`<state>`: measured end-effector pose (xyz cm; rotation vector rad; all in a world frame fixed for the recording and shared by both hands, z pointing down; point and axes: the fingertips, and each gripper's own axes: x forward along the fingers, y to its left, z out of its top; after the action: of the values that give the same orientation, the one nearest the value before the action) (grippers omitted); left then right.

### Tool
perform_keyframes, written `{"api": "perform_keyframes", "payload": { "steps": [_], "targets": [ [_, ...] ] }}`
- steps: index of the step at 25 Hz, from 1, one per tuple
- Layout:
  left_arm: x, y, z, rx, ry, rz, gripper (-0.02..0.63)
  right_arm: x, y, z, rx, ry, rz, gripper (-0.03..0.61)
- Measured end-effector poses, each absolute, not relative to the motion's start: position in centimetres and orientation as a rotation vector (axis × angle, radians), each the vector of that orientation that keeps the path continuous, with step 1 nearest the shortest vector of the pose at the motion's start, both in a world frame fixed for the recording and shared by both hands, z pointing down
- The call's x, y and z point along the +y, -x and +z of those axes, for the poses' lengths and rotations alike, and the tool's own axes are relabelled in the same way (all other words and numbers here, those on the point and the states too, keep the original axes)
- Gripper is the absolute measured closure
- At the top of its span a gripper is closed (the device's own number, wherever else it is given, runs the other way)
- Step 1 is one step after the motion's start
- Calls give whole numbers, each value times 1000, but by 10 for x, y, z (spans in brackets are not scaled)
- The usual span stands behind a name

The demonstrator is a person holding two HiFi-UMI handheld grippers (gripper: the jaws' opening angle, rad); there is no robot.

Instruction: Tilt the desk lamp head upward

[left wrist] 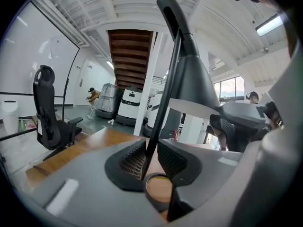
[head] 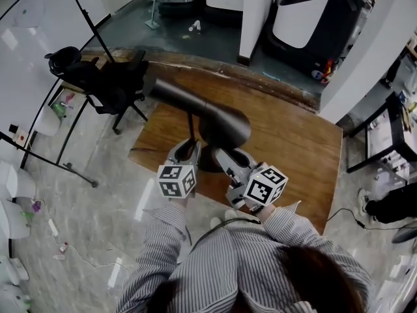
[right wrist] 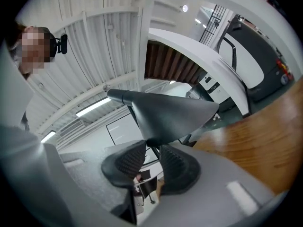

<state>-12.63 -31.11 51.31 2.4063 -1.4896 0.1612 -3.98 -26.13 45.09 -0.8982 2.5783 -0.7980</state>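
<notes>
A dark desk lamp stands on the wooden table (head: 293, 149); its long cone head (head: 195, 106) lies about level over a thin stem (head: 190, 126). My left gripper (head: 187, 151) comes in from the near side, and in the left gripper view (left wrist: 152, 156) its pads close on the stem (left wrist: 168, 79) low down, under the lamp head (left wrist: 194, 84). My right gripper (head: 228, 158) is beside it. The right gripper view has the gripper (right wrist: 152, 150) pinching the lower edge of the lamp head (right wrist: 165, 115) at its pad tips.
A black office chair (head: 111, 80) stands off the table's far left corner. White machines (head: 300, 12) line the back wall. Someone's dark shoes and legs (head: 391, 204) show at the right. The table's near edge is just in front of me.
</notes>
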Motion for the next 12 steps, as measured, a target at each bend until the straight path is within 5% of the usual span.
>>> {"api": "perform_keyframes", "payload": {
  "steps": [12],
  "targets": [
    [-312, 130, 514, -1493, -2395, 151, 535, -266, 16, 437, 2692, 1001, -610, 505]
  ]
}}
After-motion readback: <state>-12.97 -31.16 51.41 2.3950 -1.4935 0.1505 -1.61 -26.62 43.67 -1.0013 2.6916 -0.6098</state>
